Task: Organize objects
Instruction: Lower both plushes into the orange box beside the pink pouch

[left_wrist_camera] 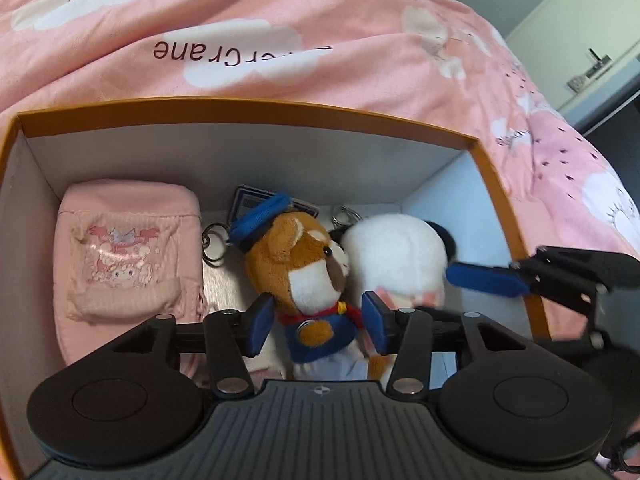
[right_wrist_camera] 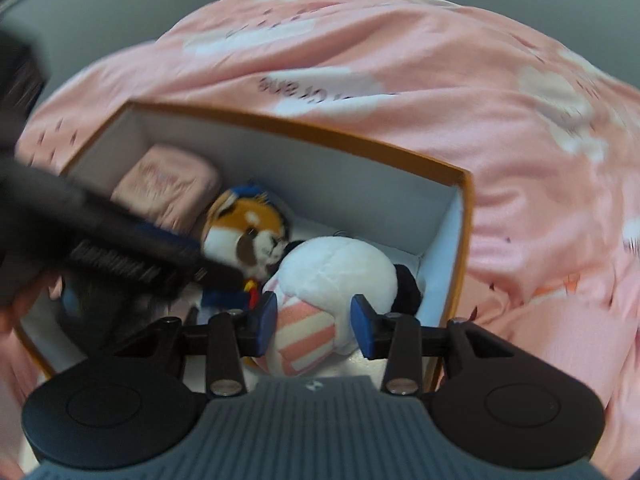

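Hovering over an orange-rimmed box (left_wrist_camera: 472, 142) that sat on a bed with a pink cloud-print quilt (left_wrist_camera: 320, 20), both sets of tongs pointed steeply down into it. The left tongs (left_wrist_camera: 318, 322) straddled a brown plush dog (left_wrist_camera: 300, 276) in a blue cap and blue vest; their blue pads stood a little clear of its body on each side, so they were released, not clenched, with the toy lying between them on the box floor. The right tongs (right_wrist_camera: 314, 326) likewise stood parted around the pink-and-white striped part of a white plush panda (right_wrist_camera: 336, 272); a gap showed on the right side, and the left pad sat just beside the stripes, so I judged them released as well, though the blur in the right wrist view made contact hard to rule out.

The two toys lay side by side and touching in the middle and right of the box, each with a key ring near its head. A pink pouch (left_wrist_camera: 128, 248) with a cartoon print lay against the left wall, and a small blue card peeked out behind the dog's cap.

Judging by this, the sorting looked well along: three soft things already rested inside the box. Nothing else awaiting collection showed on the quilt in either view, so what was left could not be told.
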